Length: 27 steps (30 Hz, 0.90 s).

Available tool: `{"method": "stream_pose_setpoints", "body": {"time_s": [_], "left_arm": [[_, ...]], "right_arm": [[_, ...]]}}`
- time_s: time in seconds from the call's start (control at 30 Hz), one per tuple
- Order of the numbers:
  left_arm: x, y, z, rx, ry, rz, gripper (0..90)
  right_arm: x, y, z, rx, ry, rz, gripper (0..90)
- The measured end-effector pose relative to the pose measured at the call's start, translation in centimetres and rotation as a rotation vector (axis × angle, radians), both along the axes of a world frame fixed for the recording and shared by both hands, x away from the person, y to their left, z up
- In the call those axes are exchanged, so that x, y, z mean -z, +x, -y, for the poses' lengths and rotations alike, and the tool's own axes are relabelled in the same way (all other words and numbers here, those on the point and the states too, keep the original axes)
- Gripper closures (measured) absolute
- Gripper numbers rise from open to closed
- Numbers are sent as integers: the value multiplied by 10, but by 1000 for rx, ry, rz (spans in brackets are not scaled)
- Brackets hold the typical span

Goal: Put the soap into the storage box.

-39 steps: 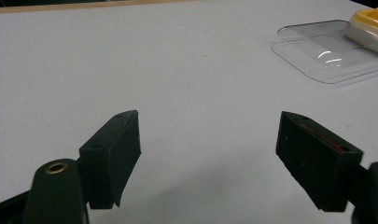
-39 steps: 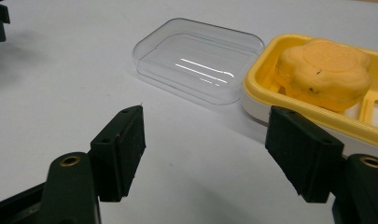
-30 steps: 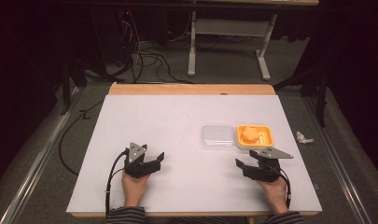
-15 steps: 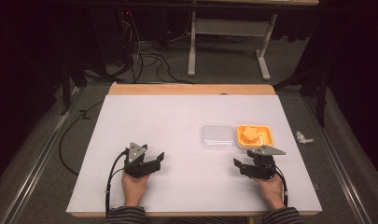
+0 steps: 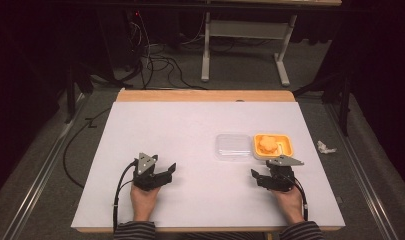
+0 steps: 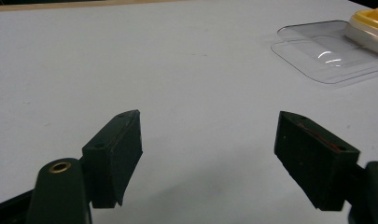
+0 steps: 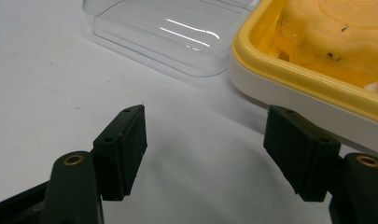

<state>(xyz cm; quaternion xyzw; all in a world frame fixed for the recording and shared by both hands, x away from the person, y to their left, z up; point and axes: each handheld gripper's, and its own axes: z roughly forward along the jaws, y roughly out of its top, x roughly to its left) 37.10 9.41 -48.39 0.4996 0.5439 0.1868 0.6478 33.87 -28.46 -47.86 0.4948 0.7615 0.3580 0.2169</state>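
A yellow tray (image 5: 273, 145) with orange food in it sits on the right half of the white table (image 5: 190, 130), touching a clear lid (image 5: 233, 146) on its left. The right gripper (image 5: 260, 176) rests just below them, jaws spread wide around nothing. The left gripper (image 5: 166, 172), also wide and empty, lies well apart.

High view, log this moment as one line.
left claw: open, empty | right claw: open, empty | clear plastic lid: beside yellow plastic tray, on white table
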Motion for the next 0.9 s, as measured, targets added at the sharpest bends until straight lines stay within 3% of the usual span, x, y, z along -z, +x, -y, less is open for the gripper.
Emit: {"method": "stream_pose_setpoints", "body": {"time_s": [0.37,0.9], "left_arm": [[0,0,0,-2,-1,5,237],[0,0,0,-2,-2,2,236]], "right_arm": [[2,-1,-4,22,-54,14,302],[2,-1,-4,7,-46,12,300]]}}
